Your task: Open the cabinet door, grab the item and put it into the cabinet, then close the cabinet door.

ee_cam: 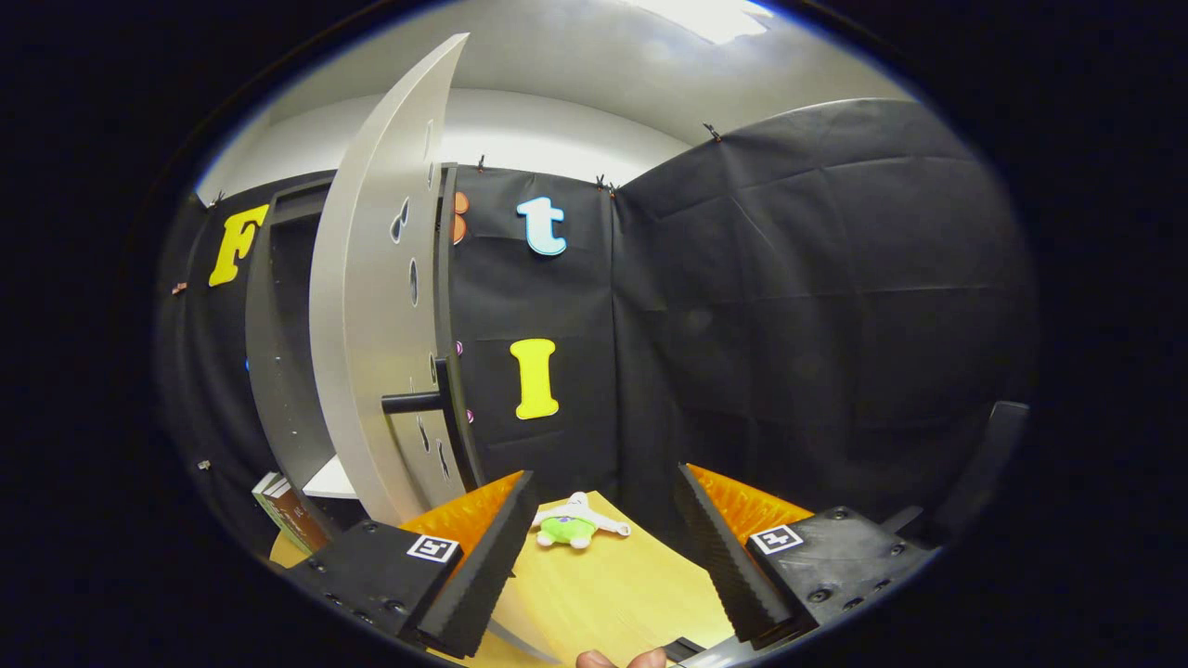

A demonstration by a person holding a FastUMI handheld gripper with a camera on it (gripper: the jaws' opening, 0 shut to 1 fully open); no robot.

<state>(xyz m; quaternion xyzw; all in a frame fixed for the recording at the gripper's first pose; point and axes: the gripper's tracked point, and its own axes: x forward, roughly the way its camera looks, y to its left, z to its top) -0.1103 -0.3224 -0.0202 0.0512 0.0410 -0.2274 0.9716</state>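
Green-and-white plush toy [573, 525] lies on wooden table [603, 594], just ahead of gripper [603, 529], between its fingers; jaws spread wide, holding nothing. Grey cabinet door [371, 306] stands swung open, dark handle [413, 402] protruding. Small box [288, 510] beside cabinet base.

Gripper [603, 547] with ridged jaws, screwed mounts bearing square tag markers.

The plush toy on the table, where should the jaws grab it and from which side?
Probably across the round green body of the plush toy, coming straight ahead and down from the near side. It lies flat on the table, just beyond the open gripper; its thin white limbs stick out sideways and look too floppy to hold. The cabinet door already stands open.
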